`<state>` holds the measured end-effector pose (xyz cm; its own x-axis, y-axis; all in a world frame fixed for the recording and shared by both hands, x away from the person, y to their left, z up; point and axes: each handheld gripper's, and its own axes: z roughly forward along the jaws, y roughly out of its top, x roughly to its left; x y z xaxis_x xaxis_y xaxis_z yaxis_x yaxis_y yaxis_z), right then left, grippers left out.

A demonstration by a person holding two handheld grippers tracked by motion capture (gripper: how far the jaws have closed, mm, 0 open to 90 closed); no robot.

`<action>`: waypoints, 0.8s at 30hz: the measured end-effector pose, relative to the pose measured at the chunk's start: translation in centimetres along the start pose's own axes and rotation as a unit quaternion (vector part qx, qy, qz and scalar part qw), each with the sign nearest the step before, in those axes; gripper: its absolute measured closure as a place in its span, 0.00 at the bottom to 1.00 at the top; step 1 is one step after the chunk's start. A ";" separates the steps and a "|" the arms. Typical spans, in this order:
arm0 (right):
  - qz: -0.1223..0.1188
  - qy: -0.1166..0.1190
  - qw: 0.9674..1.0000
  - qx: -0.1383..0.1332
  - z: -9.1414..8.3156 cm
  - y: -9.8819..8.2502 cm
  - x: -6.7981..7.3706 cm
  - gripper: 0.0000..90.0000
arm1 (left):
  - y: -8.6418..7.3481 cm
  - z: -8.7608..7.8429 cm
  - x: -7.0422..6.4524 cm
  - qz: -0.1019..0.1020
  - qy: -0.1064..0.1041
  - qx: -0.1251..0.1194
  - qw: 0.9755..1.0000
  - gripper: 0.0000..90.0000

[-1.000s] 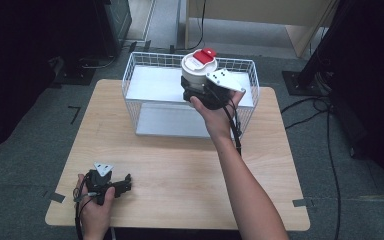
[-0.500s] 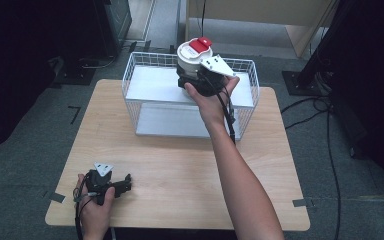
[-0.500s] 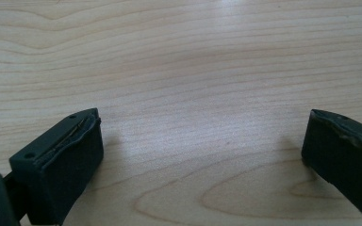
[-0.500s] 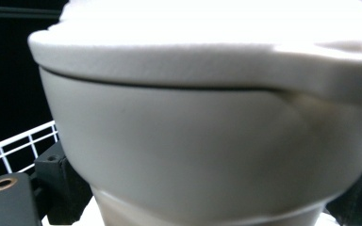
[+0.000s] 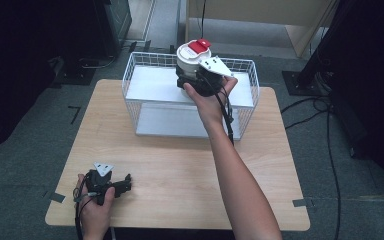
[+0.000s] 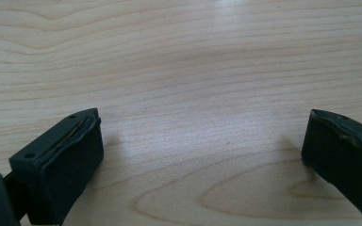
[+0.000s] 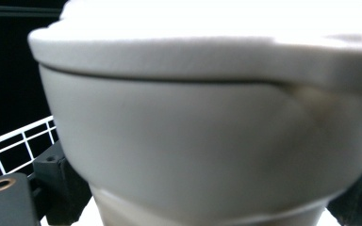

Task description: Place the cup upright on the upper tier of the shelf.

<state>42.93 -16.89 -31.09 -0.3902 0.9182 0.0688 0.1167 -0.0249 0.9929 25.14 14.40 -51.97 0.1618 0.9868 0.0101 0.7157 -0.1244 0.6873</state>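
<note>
My right gripper [image 5: 194, 76] is shut on a white lidded cup [image 5: 192, 58] with a red tab [image 5: 198, 46], held upright over the back of a white wire basket [image 5: 130, 76]. Close up in the right gripper view, the cup [image 7: 207, 136] sits between my black fingers [image 7: 59, 186], touching on both sides. Those jaws have just been opening slightly with the cup still between them. My left gripper [image 5: 124, 184] rests open on the wooden table [image 5: 180, 165] near its front left corner. Nothing lies between its pads [image 6: 63, 165] in the left gripper view.
The basket stands at the back middle of the table and has a white floor panel [image 5: 170, 122]. Black stands and cables [image 5: 310, 107] lie on the floor to the right. A pale wooden cabinet [image 5: 280, 15] stands beyond the table.
The right hand has carried the cup a little toward the back and left over the basket. The left hand and its gripper have stayed where they were.
</note>
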 end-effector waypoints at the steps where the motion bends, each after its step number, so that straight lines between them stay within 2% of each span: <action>1: 0.003 0.004 1.000 0.001 -0.1 0.0 0.0 0.08 | 0.0 0.0 0.0 0.000 0.000 0.000 1.000 0.00; 4: -0.004 0.000 1.000 0.002 -0.3 0.0 0.1 0.08 | 0.0 0.0 0.0 0.000 0.000 0.000 1.000 0.00; 11: 0.010 0.012 1.000 0.006 -0.5 -0.1 -0.1 0.00 | 0.0 0.0 0.0 0.000 0.000 0.000 1.000 0.00; 18: 0.008 0.012 1.000 0.007 -1.0 -0.4 -0.2 0.00 | 0.0 0.0 0.0 0.000 0.000 0.000 1.000 0.00; 21: 0.019 0.016 1.000 0.006 -1.5 -0.8 -0.4 0.00 | 0.0 0.0 0.0 0.000 0.000 0.000 1.000 0.00; 24: 0.019 0.019 1.000 0.006 -1.9 -1.0 -0.6 0.00 | 0.0 0.0 0.0 0.000 0.000 0.000 1.000 0.00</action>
<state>41.32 -18.13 -31.96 -0.4197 0.9009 0.1109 0.1427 -0.0551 0.9882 25.14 14.40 -51.98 0.1619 0.9868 0.0109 0.7156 -0.1249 0.6872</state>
